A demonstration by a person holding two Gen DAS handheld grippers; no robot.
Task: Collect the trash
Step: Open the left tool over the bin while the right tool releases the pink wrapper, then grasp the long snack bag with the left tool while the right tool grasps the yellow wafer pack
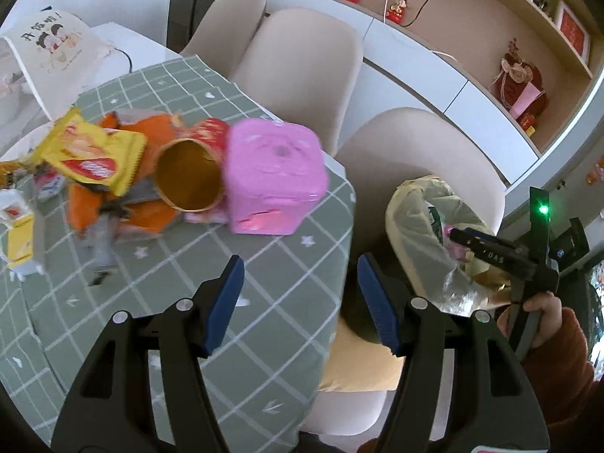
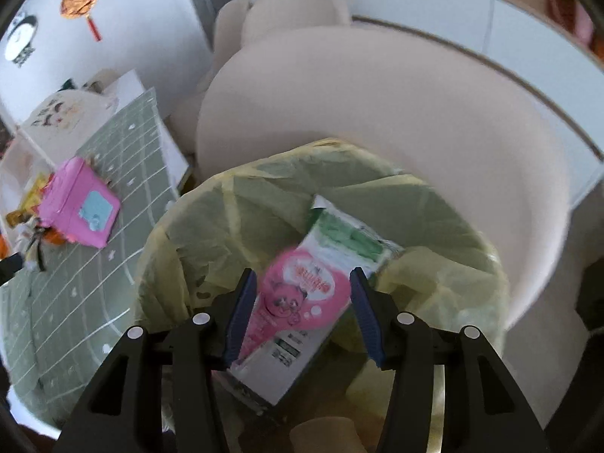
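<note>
A pile of trash lies on the green checked tablecloth (image 1: pixel 264 324): a pink box (image 1: pixel 275 177), a gold-lined tube (image 1: pixel 188 175), a yellow wrapper (image 1: pixel 94 154) and orange scraps (image 1: pixel 151 219). My left gripper (image 1: pixel 300 302) is open and empty above the table's near edge, short of the pink box. My right gripper (image 2: pixel 300 317) is open over the bin lined with a yellow bag (image 2: pixel 264 196). A pink and white carton (image 2: pixel 298 302) lies between its fingers, blurred; I cannot tell whether they touch it. The pink box (image 2: pixel 81 204) shows at left.
Beige chairs (image 1: pixel 302 64) stand behind the table and the bin (image 1: pixel 426 226). A white printed bag (image 1: pixel 56 56) stands at the table's far left. A white cabinet and shelves with ornaments (image 1: pixel 521 87) run along the back wall.
</note>
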